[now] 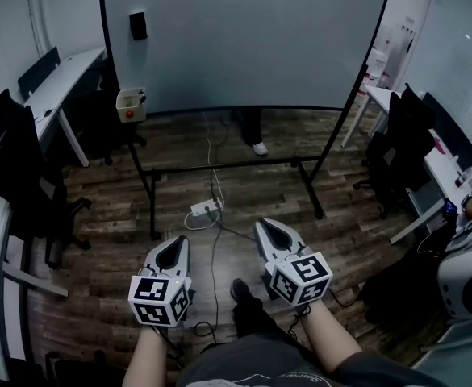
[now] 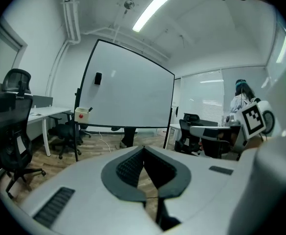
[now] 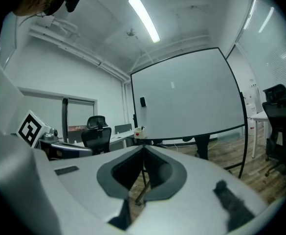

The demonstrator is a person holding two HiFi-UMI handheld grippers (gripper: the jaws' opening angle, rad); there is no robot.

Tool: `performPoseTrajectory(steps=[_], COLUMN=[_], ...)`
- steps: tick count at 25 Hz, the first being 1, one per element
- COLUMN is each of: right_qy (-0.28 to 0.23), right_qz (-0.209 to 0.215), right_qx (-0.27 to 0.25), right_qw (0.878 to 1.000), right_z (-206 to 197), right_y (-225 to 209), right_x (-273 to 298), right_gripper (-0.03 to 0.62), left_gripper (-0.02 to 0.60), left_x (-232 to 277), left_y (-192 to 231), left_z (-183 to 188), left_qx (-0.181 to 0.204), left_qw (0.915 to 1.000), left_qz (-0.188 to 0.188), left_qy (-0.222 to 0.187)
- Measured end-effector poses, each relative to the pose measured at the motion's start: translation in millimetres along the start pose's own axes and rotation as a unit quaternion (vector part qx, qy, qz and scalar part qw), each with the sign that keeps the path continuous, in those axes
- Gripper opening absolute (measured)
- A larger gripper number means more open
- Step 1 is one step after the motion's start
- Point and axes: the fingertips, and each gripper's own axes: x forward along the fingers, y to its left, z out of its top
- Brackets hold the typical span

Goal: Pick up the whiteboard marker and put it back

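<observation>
Two grippers up: left gripper and right gripper, both pressed together and empty, well short of the one whiteboard. The marker is probably that dark stick in the one box. Risk: reaching in with jaws closed could knock the box.

The room was lit evenly but rather dimly, with a cold grey-blue cast. Light came from a ceiling strip light, burnt out white at one o'clock in the left gripper view. The whiteboard carried a soft sheen without hard glare, while the wooden floor looked dark, with shadow pooled at nine o'clock. Both gripper views bulged, corners black and straight edges bowed. The left tongs and right tongs loomed close and soft-focused.
</observation>
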Motion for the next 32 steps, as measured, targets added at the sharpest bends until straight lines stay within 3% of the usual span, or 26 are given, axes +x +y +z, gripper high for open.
performPoseTrajectory(steps=[17, 23, 32], right_qy=[0.011, 0.017, 0.022], right_qz=[0.073, 0.076, 0.134], right_qx=[0.001, -0.001, 0.001], right_qw=[0.997, 0.997, 0.991], right_z=[34, 42, 47], right_y=[-99, -146, -158], right_x=[148, 193, 241], right_gripper=[0.025, 0.025, 0.025], left_gripper=[0.014, 0.014, 0.014], left_x=[142, 189, 217], left_y=[45, 58, 76], left_z=[58, 75, 86], left_qx=[-0.012, -0.019, -0.03], left_qw=[0.998, 0.9956, 0.9896], left_qz=[0.063, 0.091, 0.14], left_qy=[-0.002, -0.005, -0.01])
